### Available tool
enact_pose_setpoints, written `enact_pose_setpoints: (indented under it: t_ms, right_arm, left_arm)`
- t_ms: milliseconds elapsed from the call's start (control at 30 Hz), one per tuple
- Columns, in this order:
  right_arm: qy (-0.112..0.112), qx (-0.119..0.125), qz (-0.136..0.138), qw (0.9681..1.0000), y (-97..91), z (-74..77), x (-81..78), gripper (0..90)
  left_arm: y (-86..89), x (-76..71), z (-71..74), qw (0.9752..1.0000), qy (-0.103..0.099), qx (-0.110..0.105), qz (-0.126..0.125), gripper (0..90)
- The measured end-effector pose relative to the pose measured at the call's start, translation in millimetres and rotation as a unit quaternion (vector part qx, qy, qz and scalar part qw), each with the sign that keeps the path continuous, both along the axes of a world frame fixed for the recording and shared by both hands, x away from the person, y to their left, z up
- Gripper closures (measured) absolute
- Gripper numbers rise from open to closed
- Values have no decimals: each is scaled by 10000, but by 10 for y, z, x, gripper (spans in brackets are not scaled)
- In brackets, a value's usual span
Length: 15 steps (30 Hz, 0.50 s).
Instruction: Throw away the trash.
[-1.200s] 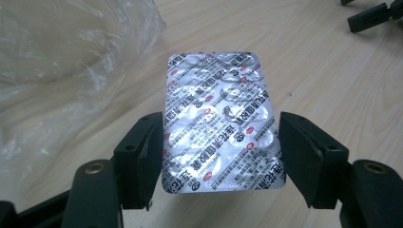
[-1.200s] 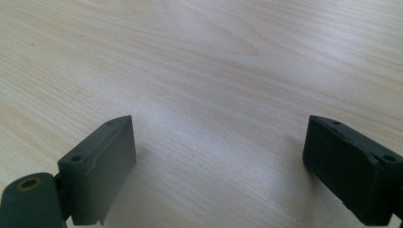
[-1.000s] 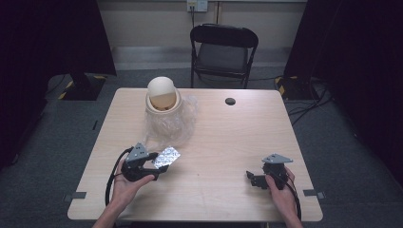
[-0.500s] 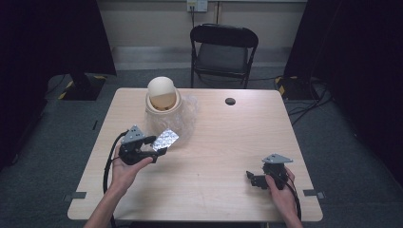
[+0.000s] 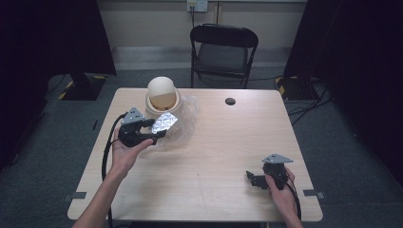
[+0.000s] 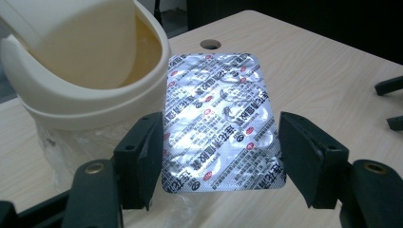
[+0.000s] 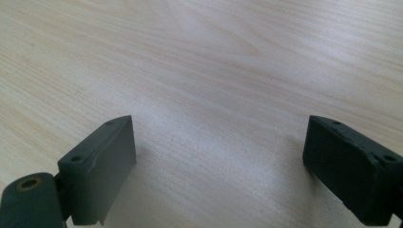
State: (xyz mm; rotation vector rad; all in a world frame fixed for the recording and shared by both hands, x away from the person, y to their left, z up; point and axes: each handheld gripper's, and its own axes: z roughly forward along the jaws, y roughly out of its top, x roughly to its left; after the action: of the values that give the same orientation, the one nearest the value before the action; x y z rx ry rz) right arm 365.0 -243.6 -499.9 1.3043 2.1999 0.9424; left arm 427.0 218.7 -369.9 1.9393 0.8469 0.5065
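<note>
A silver foil blister pack (image 5: pixel 165 123) (image 6: pixel 221 123) with red print is clamped by its two long edges between the jaws of my left gripper (image 5: pixel 157 129) (image 6: pixel 221 147), held above the table. Just beyond it stands a cream swing-lid bin (image 5: pixel 161 95) (image 6: pixel 71 57) with its lid tipped inward, on a crumpled clear plastic bag (image 5: pixel 184 124). In the left gripper view the pack's far end reaches level with the bin's rim, to its right. My right gripper (image 5: pixel 252 179) (image 7: pixel 218 156) is open low over bare wood near the table's front right.
A small black round cap or hole (image 5: pixel 230 101) (image 6: pixel 210 44) lies in the light wooden table (image 5: pixel 223 142) toward the back. A black folding chair (image 5: pixel 223 47) stands behind the table. Cables trail from both grippers.
My left gripper has carried the blister pack away from the front edge, up toward the bin. The right gripper has stayed where it was.
</note>
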Motion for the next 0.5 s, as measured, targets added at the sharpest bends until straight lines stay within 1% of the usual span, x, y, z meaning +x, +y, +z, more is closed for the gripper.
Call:
enact_pose_setpoints:
  t_ms: [100, 200, 233, 333, 433, 467, 500]
  right_arm:
    - [0, 0, -2, 10000, 0, 0, 0, 98]
    - [-2, 2, -7, 10000, 1, 0, 0, 98]
    - [0, 4, -9, 10000, 1, 0, 0, 98]
    - [0, 2, -3, 10000, 0, 0, 0, 98]
    - [0, 2, -2, 10000, 0, 0, 0, 98]
    - [-2, 2, -8, 10000, 1, 0, 0, 98]
    - [-2, 3, -8, 10000, 1, 0, 0, 98]
  left_arm:
    - [11, 98, 30, 10000, 48, 52, 61, 341]
    - [40, 213, 36, 9998, 124, 24, 165, 341]
    - [41, 232, 30, 9997, 127, 1, 192, 341]
    - [35, 301, 11, 9995, 217, 127, 206, 341]
    - [36, 341, 0, 9993, 258, 147, 233, 341]
    - [40, 378, -1, 9992, 296, 118, 260, 341]
    - [40, 395, 4, 9991, 293, 122, 291, 341]
